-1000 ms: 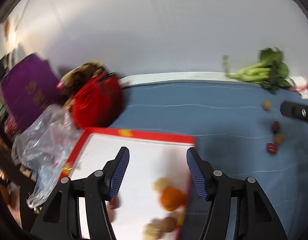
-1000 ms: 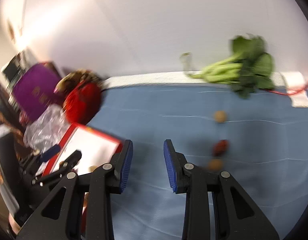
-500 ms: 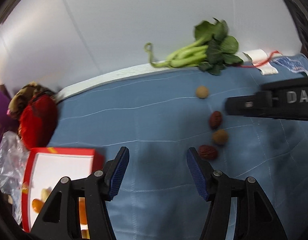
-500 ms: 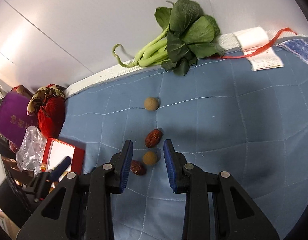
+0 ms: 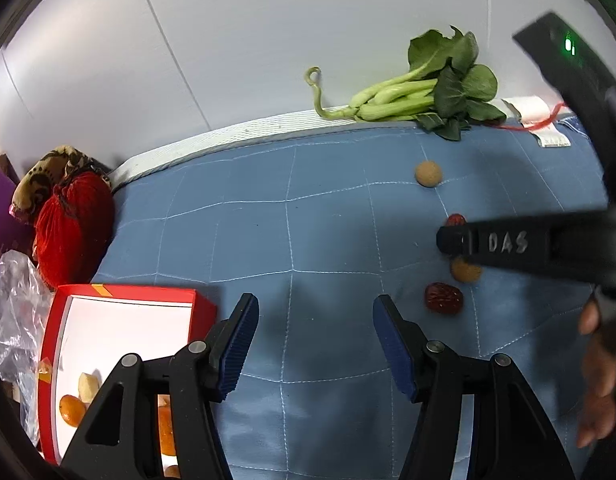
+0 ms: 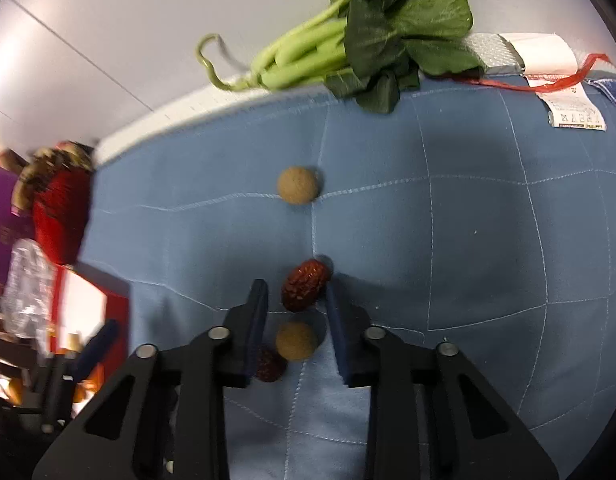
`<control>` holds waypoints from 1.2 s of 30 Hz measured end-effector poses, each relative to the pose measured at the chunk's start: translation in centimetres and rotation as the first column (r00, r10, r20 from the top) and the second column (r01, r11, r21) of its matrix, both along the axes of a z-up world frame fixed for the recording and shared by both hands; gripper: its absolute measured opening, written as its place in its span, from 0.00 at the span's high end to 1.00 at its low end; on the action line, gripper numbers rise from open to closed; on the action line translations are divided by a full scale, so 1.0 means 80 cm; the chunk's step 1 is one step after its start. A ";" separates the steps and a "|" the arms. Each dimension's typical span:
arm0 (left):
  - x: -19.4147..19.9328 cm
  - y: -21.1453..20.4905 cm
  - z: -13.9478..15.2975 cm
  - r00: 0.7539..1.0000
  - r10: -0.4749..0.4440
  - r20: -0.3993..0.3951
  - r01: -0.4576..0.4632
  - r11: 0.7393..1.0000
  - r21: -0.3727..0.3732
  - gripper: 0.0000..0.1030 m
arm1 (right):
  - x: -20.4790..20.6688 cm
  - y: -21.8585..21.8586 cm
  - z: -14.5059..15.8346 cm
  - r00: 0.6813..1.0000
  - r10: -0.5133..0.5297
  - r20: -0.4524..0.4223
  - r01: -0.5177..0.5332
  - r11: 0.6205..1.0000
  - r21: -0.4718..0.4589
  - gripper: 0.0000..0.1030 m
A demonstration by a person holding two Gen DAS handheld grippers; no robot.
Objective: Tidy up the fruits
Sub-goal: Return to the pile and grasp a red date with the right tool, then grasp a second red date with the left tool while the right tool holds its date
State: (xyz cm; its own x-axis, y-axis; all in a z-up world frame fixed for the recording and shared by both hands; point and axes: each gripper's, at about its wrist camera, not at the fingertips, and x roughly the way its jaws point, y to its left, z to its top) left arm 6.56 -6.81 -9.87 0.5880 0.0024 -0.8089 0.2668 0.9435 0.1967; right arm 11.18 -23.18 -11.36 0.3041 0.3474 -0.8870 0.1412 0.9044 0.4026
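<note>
On the blue quilted cloth lie two tan round fruits and two red dates. My right gripper [image 6: 295, 295] is open, its fingers down on either side of one red date [image 6: 305, 285], with a tan round fruit [image 6: 296, 341] between the fingers just behind it. A second date [image 6: 269, 365] lies under the left finger; another tan fruit [image 6: 298, 185] lies farther off. My left gripper [image 5: 315, 312] is open and empty above the cloth. The red box [image 5: 108, 320] with white inside holds orange and pale fruits at its left. The right gripper [image 5: 507, 242] shows in the left wrist view over the fruits.
A bunch of green leafy vegetable [image 6: 347, 40] lies at the cloth's far edge by the white wall. A red cloth pouch [image 5: 72, 224], a clear plastic bag [image 5: 12, 312] and a purple box lie at the left. A white label with red string [image 6: 563, 92] lies far right.
My right gripper has moved forward and down over the loose fruits until its fingers straddle a red date. My left gripper swung right, away from over the red box.
</note>
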 end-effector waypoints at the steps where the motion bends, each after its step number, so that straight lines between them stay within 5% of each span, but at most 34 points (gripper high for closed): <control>1: 0.000 0.000 0.000 1.000 0.001 -0.001 -0.001 1.000 -0.005 0.41 | -0.001 0.001 -0.002 1.000 0.002 0.006 -0.002 1.000 -0.017 0.82; 12: 0.002 -0.041 -0.014 0.997 -0.069 -0.016 0.069 0.998 -0.012 0.41 | -0.018 -0.066 0.044 0.987 -0.103 0.126 0.099 0.994 0.035 0.82; 19: 0.018 -0.040 -0.021 0.999 -0.039 -0.020 0.038 0.998 -0.049 0.47 | -0.020 -0.077 0.038 0.988 -0.104 0.110 0.098 0.994 0.052 0.82; 36: 0.020 -0.043 -0.036 0.997 -0.072 -0.042 0.067 0.992 -0.102 0.80 | -0.025 -0.081 0.044 0.986 -0.112 0.122 0.105 0.992 0.063 0.82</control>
